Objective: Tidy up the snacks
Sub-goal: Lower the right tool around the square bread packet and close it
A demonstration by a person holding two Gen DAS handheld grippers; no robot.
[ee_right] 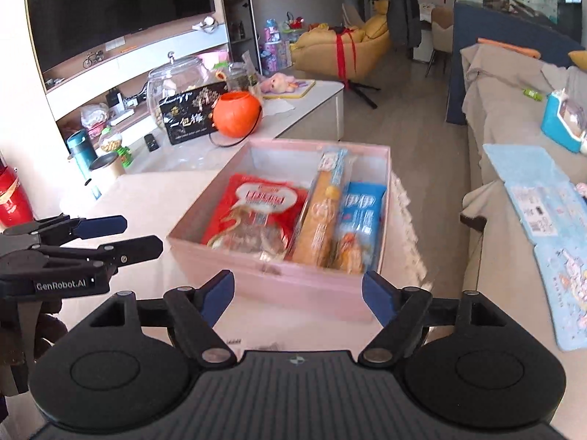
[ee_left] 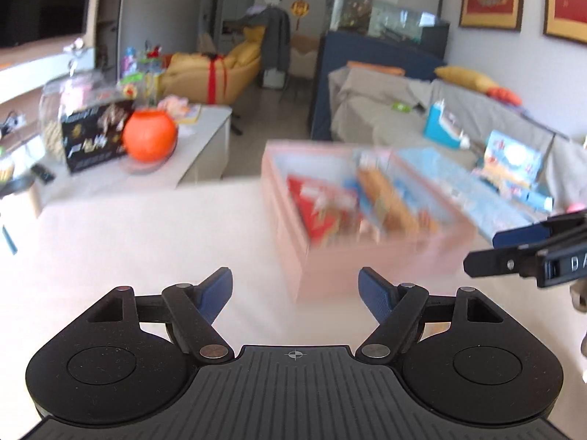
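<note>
Looking along the left gripper [ee_left: 295, 293]: jaws stood apart, nothing between them, over the pale table [ee_left: 128, 238]. Pink box [ee_left: 367, 256] sat ahead to the right, blurred, snacks inside; right gripper [ee_left: 488, 251] poked in from the right edge, near the box. Right wrist view: right gripper [ee_right: 298, 293] also released and empty, just before the box's near wall [ee_right: 293, 282]. Inside lay a red bag [ee_right: 256, 212], long biscuit pack [ee_right: 323, 212] and blue pack [ee_right: 359, 220], side by side. Left gripper [ee_right: 141, 234] entered at left, jaws apart.
</note>
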